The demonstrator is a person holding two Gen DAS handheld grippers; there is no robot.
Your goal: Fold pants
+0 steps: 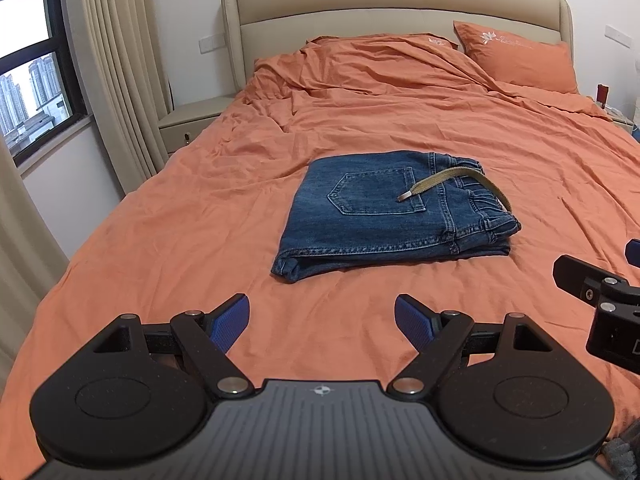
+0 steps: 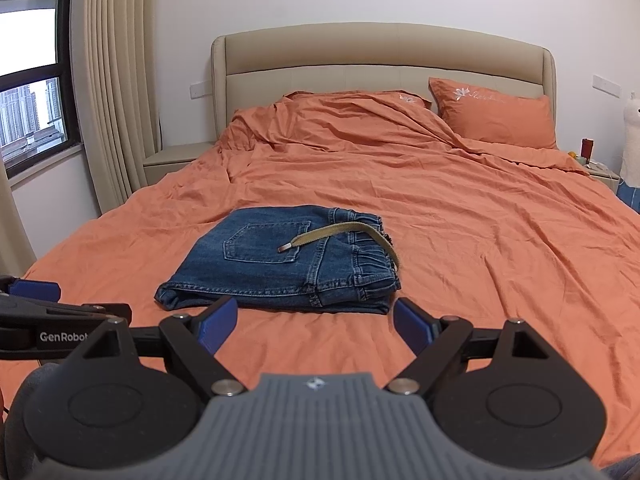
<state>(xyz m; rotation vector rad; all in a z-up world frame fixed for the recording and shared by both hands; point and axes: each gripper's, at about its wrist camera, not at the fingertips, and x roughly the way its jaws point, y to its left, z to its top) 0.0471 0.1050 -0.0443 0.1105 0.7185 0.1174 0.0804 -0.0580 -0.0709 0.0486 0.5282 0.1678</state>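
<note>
Blue denim pants [image 1: 384, 216] lie folded into a compact stack on the orange bed, back pocket up, with a tan drawstring [image 1: 452, 184] draped across the elastic waistband. They also show in the right wrist view [image 2: 280, 268]. My left gripper [image 1: 322, 322] is open and empty, hovering over the sheet short of the pants' near edge. My right gripper [image 2: 314, 320] is open and empty, just short of the pants' near edge. The right gripper's body shows at the right edge of the left wrist view [image 1: 600, 292].
The orange bedsheet [image 1: 160, 220] is wrinkled. An orange pillow [image 1: 516, 56] leans on the beige headboard [image 1: 392, 8]. A nightstand [image 1: 192, 120], curtains [image 1: 120, 80] and a window [image 1: 28, 80] are at the left. Small items sit on a nightstand at the right [image 2: 592, 160].
</note>
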